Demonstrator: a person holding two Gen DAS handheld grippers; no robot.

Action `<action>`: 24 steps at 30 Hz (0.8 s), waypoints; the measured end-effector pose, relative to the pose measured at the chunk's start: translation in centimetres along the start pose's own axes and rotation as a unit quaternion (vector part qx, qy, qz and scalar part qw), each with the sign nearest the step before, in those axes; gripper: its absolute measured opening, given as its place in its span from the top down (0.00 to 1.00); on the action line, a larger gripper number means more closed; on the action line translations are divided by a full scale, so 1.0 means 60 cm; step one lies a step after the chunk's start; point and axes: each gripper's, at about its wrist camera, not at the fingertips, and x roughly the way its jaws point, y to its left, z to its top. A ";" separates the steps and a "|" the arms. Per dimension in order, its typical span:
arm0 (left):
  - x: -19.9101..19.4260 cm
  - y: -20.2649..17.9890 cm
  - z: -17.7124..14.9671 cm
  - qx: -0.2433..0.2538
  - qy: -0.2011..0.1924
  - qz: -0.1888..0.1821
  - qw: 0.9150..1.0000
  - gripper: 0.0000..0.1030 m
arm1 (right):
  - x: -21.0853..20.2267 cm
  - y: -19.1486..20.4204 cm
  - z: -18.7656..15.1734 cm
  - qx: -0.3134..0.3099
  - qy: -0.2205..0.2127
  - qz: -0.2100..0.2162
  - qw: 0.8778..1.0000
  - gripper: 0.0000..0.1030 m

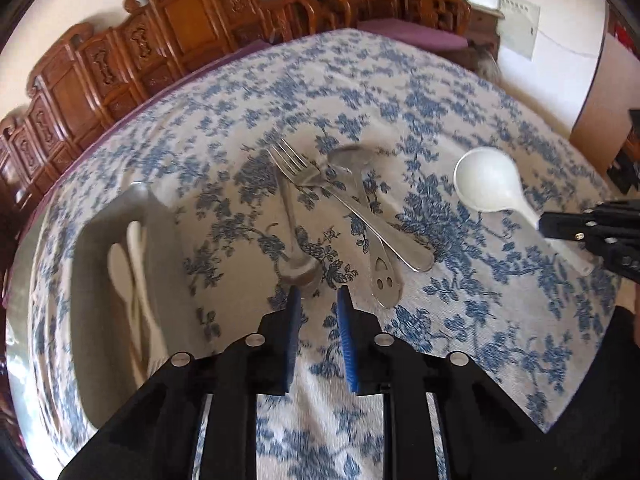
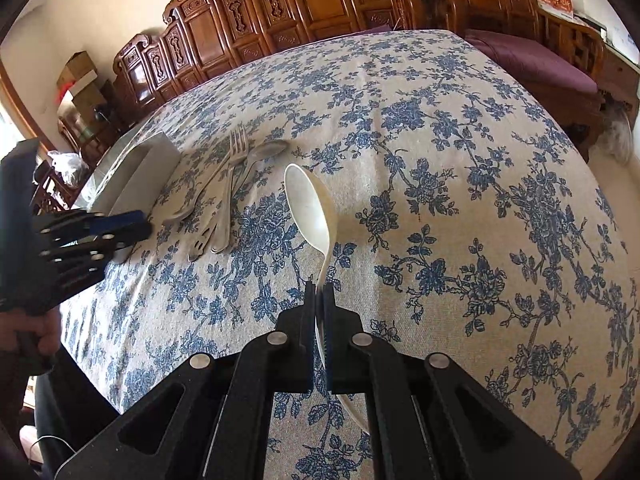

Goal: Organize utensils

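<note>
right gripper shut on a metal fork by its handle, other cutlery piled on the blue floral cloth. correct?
Not a metal fork. The right gripper is shut on the white spoon by its handle, as the right wrist view shows. The metal fork lies with the other cutlery on the blue floral cloth.

A blue-flowered cloth covers the desk. Carved wooden chairs stand in a row along its far edge, and a purple cushion lies on a wooden bench. Cardboard boxes are stacked in the corner.
</note>
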 end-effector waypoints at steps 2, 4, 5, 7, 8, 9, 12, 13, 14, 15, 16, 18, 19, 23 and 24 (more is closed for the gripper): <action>0.016 -0.004 0.004 0.009 0.010 0.005 1.000 0.84 | 0.001 0.000 0.000 -0.003 0.002 0.001 1.000 0.96; 0.025 -0.007 0.008 0.016 0.015 0.006 1.000 0.84 | 0.001 -0.001 0.002 -0.006 0.003 0.001 1.000 0.96; 0.028 -0.010 0.010 0.022 0.017 0.010 1.000 0.84 | 0.001 -0.002 0.003 -0.005 0.003 0.002 1.000 0.96; 0.036 -0.016 0.015 0.037 0.022 0.024 0.999 0.84 | 0.000 -0.004 0.004 -0.004 0.003 0.004 1.000 0.96; 0.041 -0.018 0.018 0.045 0.026 0.031 0.998 0.84 | 0.000 -0.005 0.005 -0.003 0.003 0.005 1.000 0.96; 0.046 -0.022 0.020 0.057 0.029 0.041 0.997 0.84 | 0.000 -0.005 0.005 -0.003 0.003 0.005 1.000 0.96; 0.060 -0.026 0.021 0.083 0.039 0.066 0.994 0.84 | -0.001 -0.005 0.005 -0.002 0.003 0.006 1.000 0.96; 0.062 -0.024 0.022 0.085 0.041 0.070 0.993 0.84 | -0.001 -0.006 0.006 -0.001 0.002 0.008 1.000 0.96; 0.064 -0.023 0.024 0.087 0.042 0.072 0.993 0.84 | -0.001 -0.006 0.006 0.000 0.002 0.009 1.000 0.96; 0.064 -0.023 0.025 0.087 0.043 0.072 0.993 0.84 | -0.001 -0.005 0.006 0.000 0.002 0.009 1.000 0.96; 0.065 -0.023 0.026 0.090 0.044 0.075 0.992 0.84 | 0.000 -0.005 0.006 0.000 0.003 0.009 1.000 0.96; 0.066 -0.024 0.026 0.098 0.044 0.080 0.991 0.85 | 0.003 -0.005 0.005 -0.002 0.005 0.009 1.000 0.96; 0.067 -0.024 0.026 0.103 0.043 0.081 0.990 0.88 | 0.005 -0.004 0.005 -0.002 0.006 0.008 1.000 0.96; 0.067 -0.023 0.027 0.119 0.039 0.082 0.989 0.97 | 0.009 -0.001 0.001 -0.006 0.009 0.007 1.000 0.96; 0.065 -0.022 0.029 0.120 0.035 0.081 0.989 0.98 | 0.010 0.001 0.000 -0.009 0.010 0.006 1.000 0.96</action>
